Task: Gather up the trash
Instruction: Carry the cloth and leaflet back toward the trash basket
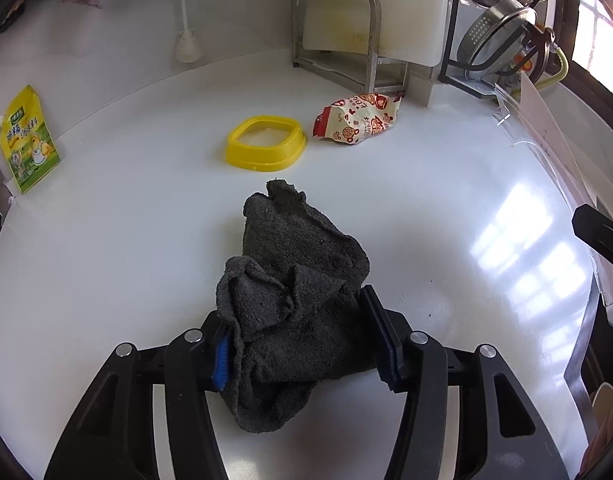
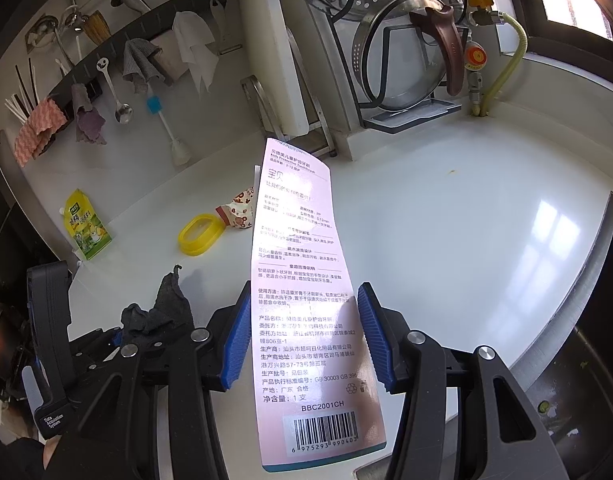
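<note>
My left gripper [image 1: 296, 336] is shut on a dark grey rag [image 1: 298, 280] that rests bunched on the white counter [image 1: 126, 240]. My right gripper [image 2: 304, 336] is shut on a pink toothbrush package card [image 2: 302, 280], held upright above the counter. A red-and-white snack wrapper [image 1: 356, 120] lies by a yellow plastic ring [image 1: 266, 142] at the back; both also show in the right wrist view, the wrapper [image 2: 238, 212] and the ring [image 2: 198, 236]. A yellow-green sauce pouch [image 1: 28, 140] leans at the left wall. The left gripper and rag [image 2: 158, 312] show at lower left in the right wrist view.
A metal rack with a white cutting board [image 1: 366, 20] stands at the back. A pot lid rack [image 2: 406, 60] and a yellow gas hose [image 2: 506, 60] are at the back right. Utensils and cloths hang on the wall rail [image 2: 126, 60]. A sink [image 2: 586, 340] lies at right.
</note>
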